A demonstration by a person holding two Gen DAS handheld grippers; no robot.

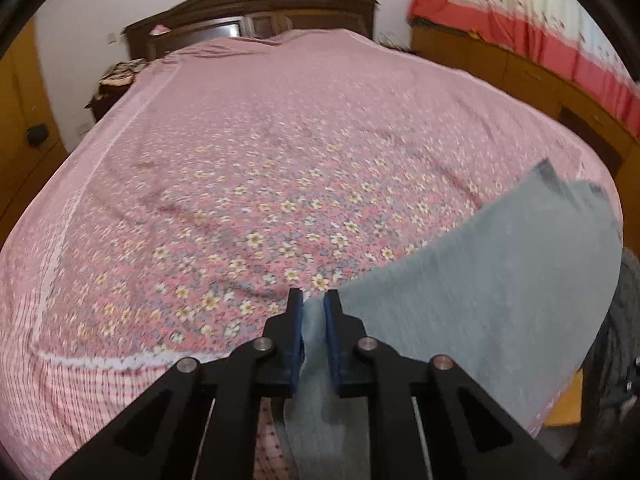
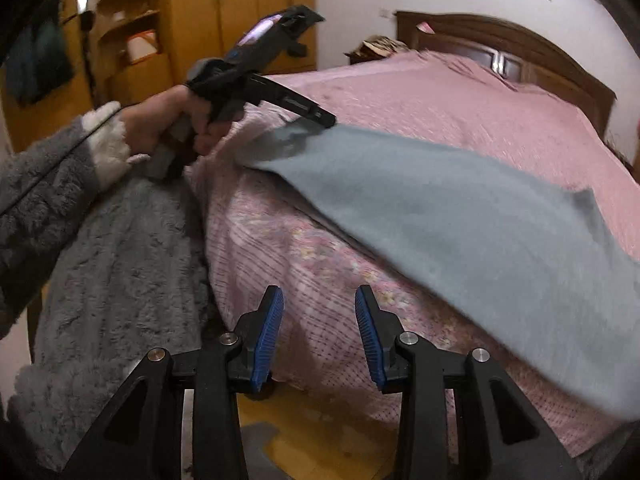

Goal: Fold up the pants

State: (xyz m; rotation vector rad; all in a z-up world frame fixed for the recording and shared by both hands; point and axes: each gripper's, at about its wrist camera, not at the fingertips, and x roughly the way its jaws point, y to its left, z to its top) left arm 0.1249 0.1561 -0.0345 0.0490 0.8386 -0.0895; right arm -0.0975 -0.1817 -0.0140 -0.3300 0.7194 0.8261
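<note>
Grey pants (image 1: 480, 280) lie along the near edge of a bed under a pink flowered sheet (image 1: 248, 168). My left gripper (image 1: 313, 300) is shut on one end of the pants, with grey cloth pinched between its blue pads. In the right wrist view the same gripper (image 2: 320, 120) shows from the side in a person's hand, biting the pants (image 2: 460, 216) at their left end. My right gripper (image 2: 319, 300) hangs open over the bed's side, below the pants, with nothing between its fingers. The far end of the pants runs out of view at the right.
A dark wooden headboard (image 1: 256, 8) stands at the far end of the bed. Wooden cabinets (image 1: 520, 76) line the right wall under a red and white curtain. A person's grey fleece sleeve (image 2: 44, 200) and robe fill the left. Yellow wooden floor (image 2: 320, 432) shows below.
</note>
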